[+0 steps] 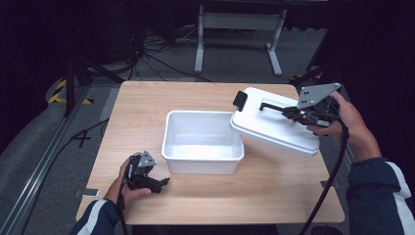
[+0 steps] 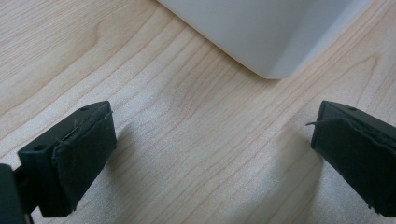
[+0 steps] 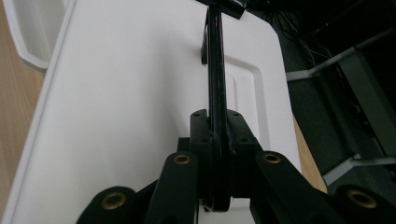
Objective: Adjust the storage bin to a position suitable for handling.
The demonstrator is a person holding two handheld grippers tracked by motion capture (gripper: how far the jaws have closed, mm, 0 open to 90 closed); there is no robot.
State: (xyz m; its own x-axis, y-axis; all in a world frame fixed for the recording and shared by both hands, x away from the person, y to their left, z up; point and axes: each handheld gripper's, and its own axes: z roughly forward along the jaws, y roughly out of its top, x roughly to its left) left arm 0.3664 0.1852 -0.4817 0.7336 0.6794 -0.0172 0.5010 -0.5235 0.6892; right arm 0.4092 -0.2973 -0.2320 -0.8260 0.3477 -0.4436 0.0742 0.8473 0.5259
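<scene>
One wooden table (image 1: 274,191) is seen from above, carrying everything else. Near its middle a white plastic bin (image 1: 203,142) is set upright, open at the top, its inside bare as far as can be seen. The bin's white lid (image 1: 271,125) is held up at the right, tilted, with its lower left edge over the bin's right rim; whether the two touch cannot be told. A black latch (image 1: 240,100) is fitted at the lid's far left end, and a black handle (image 1: 274,107) is raised from its top face.

The right gripper (image 1: 288,111) is carried in the person's right hand (image 1: 350,122) at the table's right edge. In the right gripper view its jaws are seen pressed together on the thin black handle (image 3: 215,84), with the lid's white surface (image 3: 121,107) spread beneath.

The left gripper (image 1: 164,182) is rested low on the table near the front left, just in front of the bin. Its jaws are spread wide with nothing between them, only wood grain; the bin's rounded corner (image 2: 271,42) is seen close ahead in the left gripper view
</scene>
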